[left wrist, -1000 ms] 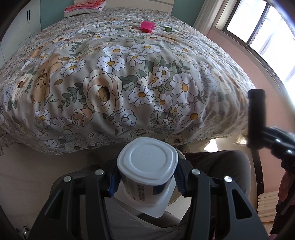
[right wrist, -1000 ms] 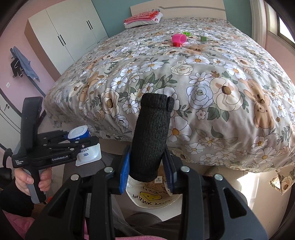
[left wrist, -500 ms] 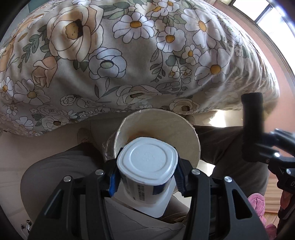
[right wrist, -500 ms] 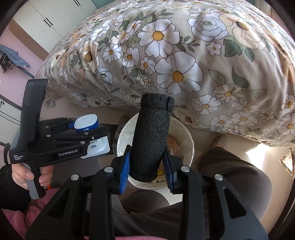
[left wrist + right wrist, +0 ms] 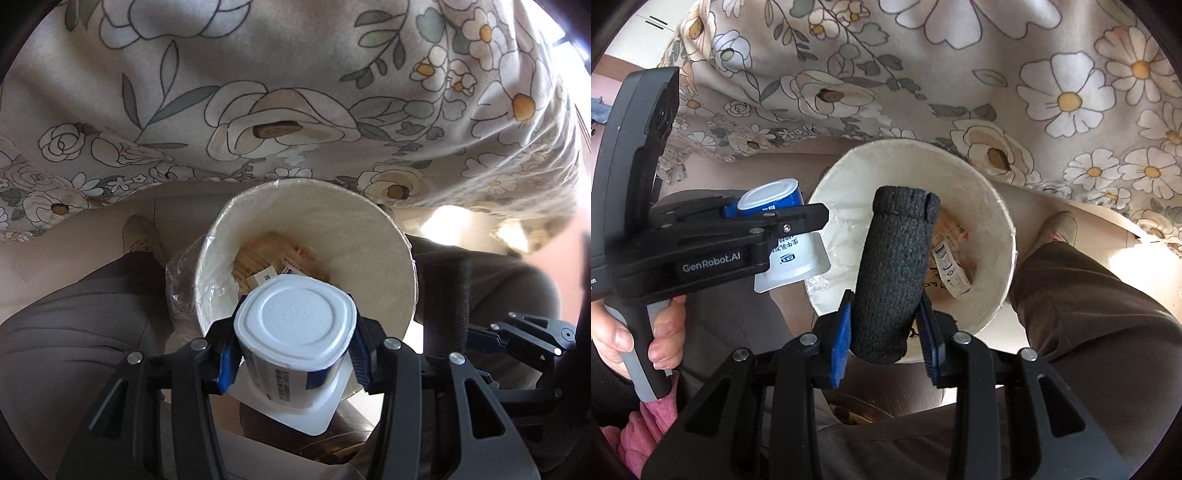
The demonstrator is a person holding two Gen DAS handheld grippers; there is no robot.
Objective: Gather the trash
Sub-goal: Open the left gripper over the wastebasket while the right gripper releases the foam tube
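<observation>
left claw (image 5: pixel 295 354) pinches a white yogurt cup (image 5: pixel 295 328), bottom up | right claw (image 5: pixel 884 332) pinches a dark rolled sock (image 5: pixel 894 273) | both over the open cream trash bin (image 5: pixel 1001 206) with wrappers inside | flowery bed cover (image 5: pixel 295 74) behind

"genrobot.ai" on left hand-held gripper (image 5: pixel 768 218).
</observation>
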